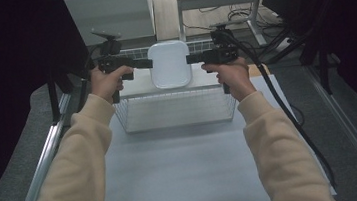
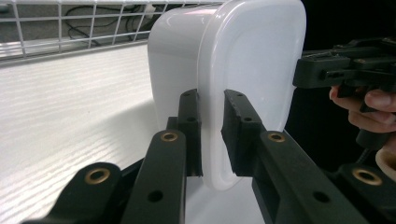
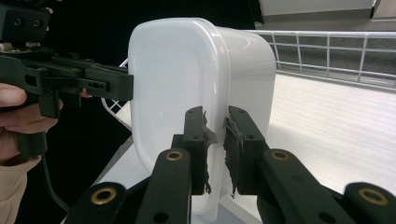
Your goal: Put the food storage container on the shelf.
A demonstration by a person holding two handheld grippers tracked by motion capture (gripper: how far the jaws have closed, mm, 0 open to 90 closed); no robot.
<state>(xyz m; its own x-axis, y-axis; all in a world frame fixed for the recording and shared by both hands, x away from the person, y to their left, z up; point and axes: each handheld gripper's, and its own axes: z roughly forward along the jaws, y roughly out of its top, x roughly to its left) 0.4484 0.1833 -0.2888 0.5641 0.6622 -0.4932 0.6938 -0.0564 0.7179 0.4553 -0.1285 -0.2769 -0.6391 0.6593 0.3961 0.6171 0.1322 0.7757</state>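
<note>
White plastic container (image 1: 169, 64) held up over the far wire basket (image 1: 134, 53) and the white shelf (image 1: 135, 87), lid side toward the camera in the high view. Pinched at its rim from both sides: left gripper (image 1: 148, 63) clamped on the left edge, right gripper (image 1: 189, 58) clamped on the right edge. Nearer, a second wire basket (image 1: 175, 110) on the grey table (image 1: 184, 170).

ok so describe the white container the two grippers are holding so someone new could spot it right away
Start at the white table and go to the wire basket at its far end. Just beyond the basket, a white plastic container is held between the left gripper and the right gripper, each clamped on a rim at opposite sides. It is the one smooth, solid, rounded-corner white tub, unlike the wire mesh around it.
</note>
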